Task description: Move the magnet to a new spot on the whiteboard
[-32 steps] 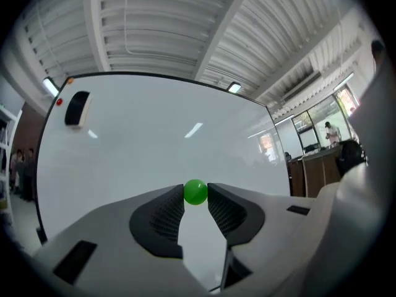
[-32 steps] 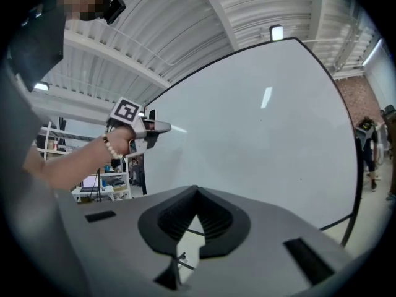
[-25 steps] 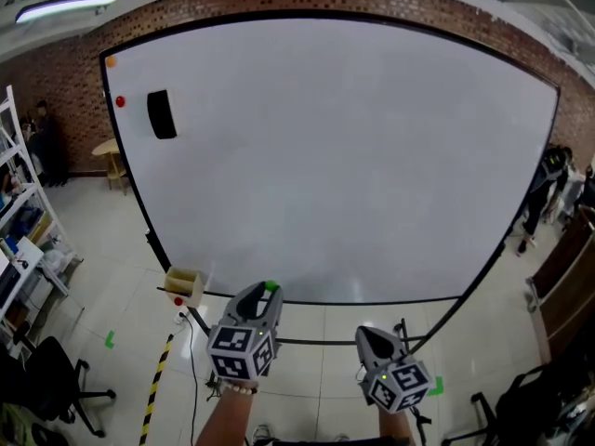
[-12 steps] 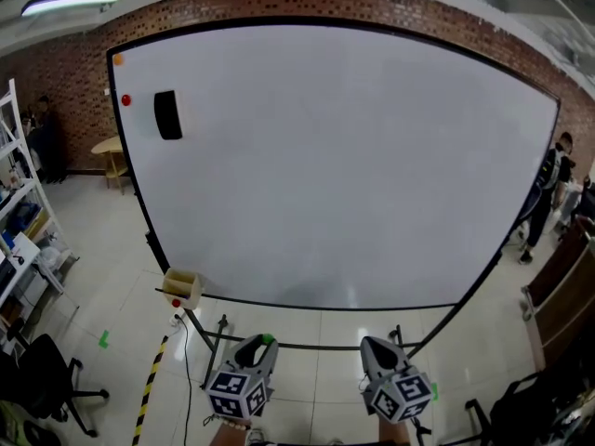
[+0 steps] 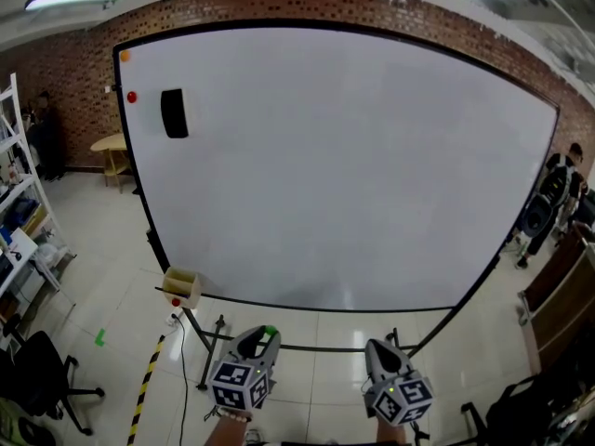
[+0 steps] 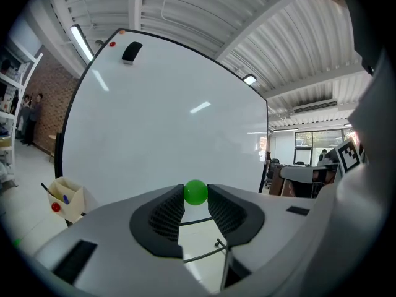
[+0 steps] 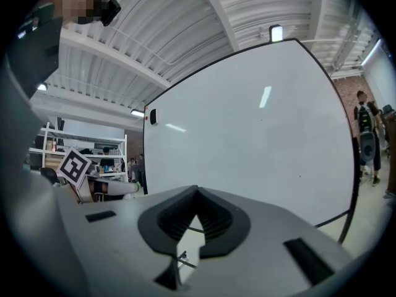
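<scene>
A small green ball magnet [image 6: 195, 192] is pinched between the tips of my left gripper [image 6: 196, 195], which is shut on it and held away from the whiteboard [image 6: 167, 122]. In the head view the green magnet [image 5: 270, 330] shows at the front of the left gripper [image 5: 261, 339], low below the whiteboard [image 5: 344, 156]. My right gripper [image 5: 380, 350] is beside it at the same height. Its jaws meet at the tips with nothing between them [image 7: 197, 195].
A red magnet [image 5: 131, 97], an orange magnet [image 5: 125, 56] and a black eraser [image 5: 174, 113] sit at the board's top left. A marker box [image 5: 182, 286] hangs at its lower left corner. Shelving [image 5: 14, 184] and an office chair [image 5: 37, 379] stand left; people [image 5: 558, 189] stand right.
My left gripper has dropped lower in the head view with the green magnet still in it. The right gripper has barely moved.
</scene>
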### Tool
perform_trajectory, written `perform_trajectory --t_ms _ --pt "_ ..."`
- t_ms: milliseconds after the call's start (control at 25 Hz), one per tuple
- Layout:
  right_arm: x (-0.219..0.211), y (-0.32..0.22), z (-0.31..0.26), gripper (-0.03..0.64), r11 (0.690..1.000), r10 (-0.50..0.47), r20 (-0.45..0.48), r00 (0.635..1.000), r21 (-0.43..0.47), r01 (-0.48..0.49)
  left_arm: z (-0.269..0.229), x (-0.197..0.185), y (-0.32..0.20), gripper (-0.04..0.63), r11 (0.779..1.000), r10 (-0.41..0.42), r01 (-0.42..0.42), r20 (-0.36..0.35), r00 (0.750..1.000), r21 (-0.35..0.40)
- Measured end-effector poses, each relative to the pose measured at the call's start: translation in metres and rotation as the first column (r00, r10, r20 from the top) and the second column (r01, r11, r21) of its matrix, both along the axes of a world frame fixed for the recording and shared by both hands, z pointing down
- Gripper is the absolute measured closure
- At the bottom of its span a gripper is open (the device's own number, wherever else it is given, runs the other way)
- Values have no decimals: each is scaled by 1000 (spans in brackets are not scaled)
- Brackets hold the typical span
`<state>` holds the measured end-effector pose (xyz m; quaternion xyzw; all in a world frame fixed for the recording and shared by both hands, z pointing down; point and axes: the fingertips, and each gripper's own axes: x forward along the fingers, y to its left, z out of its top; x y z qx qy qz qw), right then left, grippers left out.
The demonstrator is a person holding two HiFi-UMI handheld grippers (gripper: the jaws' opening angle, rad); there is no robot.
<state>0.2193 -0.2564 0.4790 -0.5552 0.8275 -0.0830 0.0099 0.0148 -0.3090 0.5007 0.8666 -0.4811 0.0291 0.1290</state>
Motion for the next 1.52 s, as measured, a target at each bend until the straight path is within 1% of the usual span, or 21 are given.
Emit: perform_trajectory --t_ms 360,640,880,1000,1080,1160,1280,1400,1520 --pt "-3 2 2 605 1000 4 12 1000 0 -4 1 0 0 474 1000 8 -8 24 1000 -3" --pt "-3 2 2 606 1000 3 11 1000 3 -3 -2 -3 -4 476 1000 -11 11 3 1000 -5" --pt "0 4 4 606 1000 6 11 1000 1 -6 0 -3 -6 476 1000 -22 22 16 1000 -11" --pt "4 5 6 606 1000 12 9 1000 -5 -12 1 1 -11 476 1000 -16 17 41 999 -8" --pt "5 5 7 605 1000 19 14 1000 -5 -18 -5 3 -19 477 1000 -10 9 75 997 16" --pt "6 5 8 605 1000 23 16 1000 -4 -23 -20 5 -34 477 998 -12 5 117 993 60" --pt "8 7 6 605 1000 27 15 1000 -1 -27 -55 13 -62 477 991 -13 -8 157 988 134" --pt "13 11 4 606 999 38 18 999 4 -38 -102 23 -89 477 975 -17 -26 195 981 219" --pt "20 18 5 606 998 60 24 998 7 -60 -150 33 -114 477 951 -50 -28 243 969 309"
